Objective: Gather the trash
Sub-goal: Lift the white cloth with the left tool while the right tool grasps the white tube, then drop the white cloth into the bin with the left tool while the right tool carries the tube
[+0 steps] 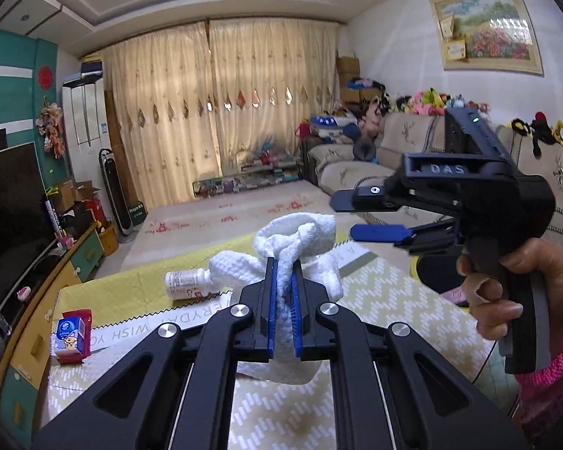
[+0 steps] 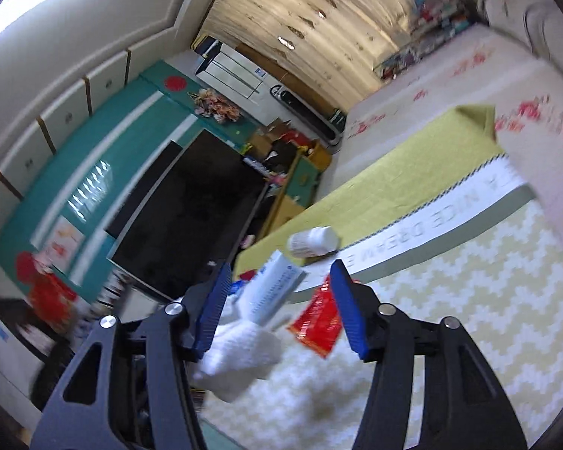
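My left gripper point(image 1: 284, 273) is shut on a crumpled white paper towel point(image 1: 300, 240) and holds it above the patterned table mat point(image 1: 386, 300). A white pill bottle point(image 1: 185, 283) lies on its side on the yellow cloth behind the towel; it also shows in the right wrist view point(image 2: 313, 241). A small blue and red carton point(image 1: 72, 333) stands at the mat's left edge. My right gripper point(image 1: 353, 215) is open and empty, up to the right of the towel. In the blurred right wrist view, its open gripper point(image 2: 279, 273) frames a white box point(image 2: 276, 287), a red wrapper point(image 2: 317, 318) and the towel point(image 2: 240, 352).
A TV point(image 1: 7, 202) on a low green and yellow cabinet point(image 1: 86, 255) stands to the left. A sofa point(image 1: 394, 150) with plush toys lines the right wall. A covered low platform point(image 1: 236, 221) and curtains point(image 1: 221, 105) lie beyond the table.
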`<action>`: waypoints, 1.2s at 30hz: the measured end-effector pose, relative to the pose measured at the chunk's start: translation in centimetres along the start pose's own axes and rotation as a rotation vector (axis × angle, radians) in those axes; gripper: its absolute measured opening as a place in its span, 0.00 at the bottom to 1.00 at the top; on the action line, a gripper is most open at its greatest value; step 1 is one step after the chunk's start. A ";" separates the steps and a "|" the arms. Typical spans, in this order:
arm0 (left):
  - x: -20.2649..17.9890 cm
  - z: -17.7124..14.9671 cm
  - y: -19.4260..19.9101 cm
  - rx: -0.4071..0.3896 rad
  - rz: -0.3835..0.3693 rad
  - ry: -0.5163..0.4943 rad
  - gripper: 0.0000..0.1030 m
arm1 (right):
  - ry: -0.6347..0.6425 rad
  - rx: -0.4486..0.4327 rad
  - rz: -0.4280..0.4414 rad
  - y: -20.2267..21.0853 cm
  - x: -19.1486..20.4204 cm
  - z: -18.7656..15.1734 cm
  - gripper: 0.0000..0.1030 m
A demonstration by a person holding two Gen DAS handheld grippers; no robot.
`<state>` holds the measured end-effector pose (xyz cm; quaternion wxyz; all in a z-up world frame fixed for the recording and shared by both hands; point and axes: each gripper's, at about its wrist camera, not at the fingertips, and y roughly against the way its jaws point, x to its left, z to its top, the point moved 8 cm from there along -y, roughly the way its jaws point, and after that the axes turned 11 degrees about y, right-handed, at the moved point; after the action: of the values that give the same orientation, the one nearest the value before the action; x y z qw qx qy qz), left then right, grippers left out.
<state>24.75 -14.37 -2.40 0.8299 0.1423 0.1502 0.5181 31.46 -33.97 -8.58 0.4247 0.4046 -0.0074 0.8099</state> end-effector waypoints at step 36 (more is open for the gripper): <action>-2.1 0.4 -5.7 0.154 -0.133 0.066 0.07 | 0.207 -0.281 -0.478 16.2 -4.8 -0.5 0.09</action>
<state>28.70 -18.66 -4.04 0.8439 0.1781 0.2258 0.4530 21.39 -47.49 -6.71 0.6536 0.2472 0.0193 0.7151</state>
